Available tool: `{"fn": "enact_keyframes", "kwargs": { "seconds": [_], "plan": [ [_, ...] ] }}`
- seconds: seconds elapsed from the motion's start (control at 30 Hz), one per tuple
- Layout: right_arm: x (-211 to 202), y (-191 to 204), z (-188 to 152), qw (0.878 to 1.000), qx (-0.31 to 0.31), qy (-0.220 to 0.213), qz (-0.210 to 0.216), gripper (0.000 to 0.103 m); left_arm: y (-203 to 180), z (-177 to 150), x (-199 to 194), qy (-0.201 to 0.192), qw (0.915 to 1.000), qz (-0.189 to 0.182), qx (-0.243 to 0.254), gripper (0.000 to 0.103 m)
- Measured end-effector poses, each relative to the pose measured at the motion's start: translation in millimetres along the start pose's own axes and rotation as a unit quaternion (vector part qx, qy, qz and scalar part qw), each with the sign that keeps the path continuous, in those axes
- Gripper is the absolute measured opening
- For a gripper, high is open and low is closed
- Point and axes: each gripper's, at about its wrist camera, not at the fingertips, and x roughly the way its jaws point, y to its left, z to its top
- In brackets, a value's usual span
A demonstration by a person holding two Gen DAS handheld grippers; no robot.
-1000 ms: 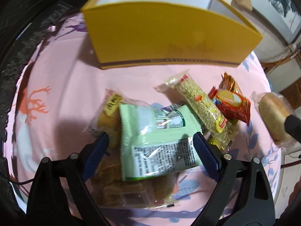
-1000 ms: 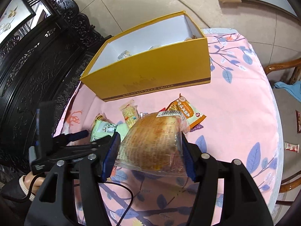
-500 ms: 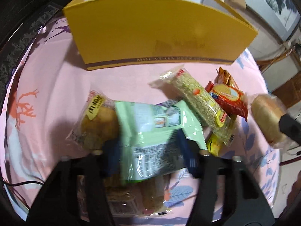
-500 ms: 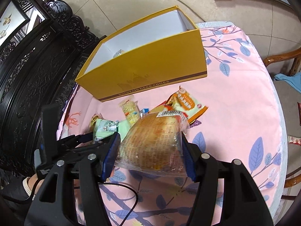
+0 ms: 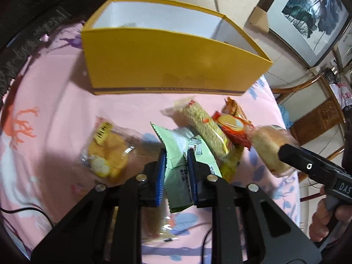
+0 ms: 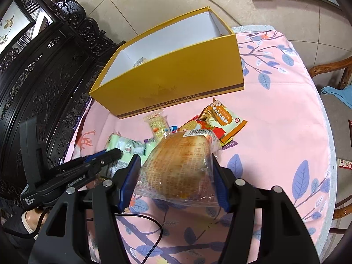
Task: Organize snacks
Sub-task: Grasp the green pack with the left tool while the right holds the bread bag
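we hold our left gripper [image 5: 176, 160] over the snack pile, and its fingers [image 5: 161, 171] have just been closing; they now pinch the pale green packet [image 5: 182, 154] between the blue pads, the packet creased and tilted up from the pink flowered cloth of the bench [image 5: 55, 114]. just left of it lies a clear bag of yellow pieces [image 5: 107, 151], flat on the cloth and apart from the fingers. to the right of the green packet a long noodle-coloured bar [image 5: 206, 129] lies at a slant, with a red and orange wrapper [image 5: 232, 127] touching its far side.

our right gripper [image 6: 176, 171] stands about half open, its fingers [image 6: 216, 180] pressed on either side of a wrapped bread loaf [image 6: 178, 165], which sits between the pads and clear of the cloth. from the left view the same loaf [image 5: 270, 149] shows at the tip of the right gripper, just beside the red wrapper.

beyond the pile stands the open yellow box [image 6: 176, 77], white inside, resting on the bench near its far edge. a small item shows inside it against the far wall; we cannot tell what it is. an orange snack bag [image 6: 222, 116] lies on the cloth between the box and the loaf.
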Motion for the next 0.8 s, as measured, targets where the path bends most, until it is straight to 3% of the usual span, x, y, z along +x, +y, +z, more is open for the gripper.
{"fn": "enact_keyframes", "kwargs": {
  "seconds": [0.1,0.13,0.17,0.23,0.33,0.4,0.43,0.5,0.8],
  "plan": [
    [-0.4,-1.1,0.4,1.0,0.003,0.0,0.002,0.062,-11.3,-2.6,13.0,0.029,0.9994,-0.015,0.011,0.023],
    [-0.8,-2.0,0.7,1.0,0.003,-0.001,0.001,0.062,-15.7,-4.1,17.2,0.039,0.999,-0.018,0.014,0.029],
    [-0.9,-2.3,0.6,1.0,0.004,-0.001,0.0,0.062,-21.4,-6.3,24.1,0.056,0.998,-0.021,0.019,0.043],
    [-1.7,-3.7,0.1,1.0,0.007,-0.003,-0.003,0.062,-28.9,-10.8,32.4,0.067,0.9972,-0.017,0.026,0.055],
    [-3.8,-8.9,-0.4,1.0,0.013,-0.006,-0.008,0.062,-35.5,-18.8,48.3,0.095,0.9946,-0.023,0.033,0.057],
    [-4.7,-9.9,-1.3,1.0,0.017,-0.007,-0.011,0.062,-36.8,-22.4,50.8,0.088,0.9951,-0.023,0.039,0.052],
    [-5.6,-11.2,-1.6,1.0,0.019,-0.008,-0.012,0.062,-37.3,-22.9,48.5,0.077,0.9957,-0.027,0.042,0.04],
    [-6.5,-12.2,-2.6,1.0,0.023,-0.009,-0.014,0.062,-36.7,-22.2,43.9,0.067,0.9961,-0.034,0.045,0.029],
    [-9.6,-6.0,-2.3,1.0,0.013,-0.017,-0.016,0.062,-44.5,-19.4,10.8,0.018,0.9968,-0.041,0.067,0.014]
  ]
}}
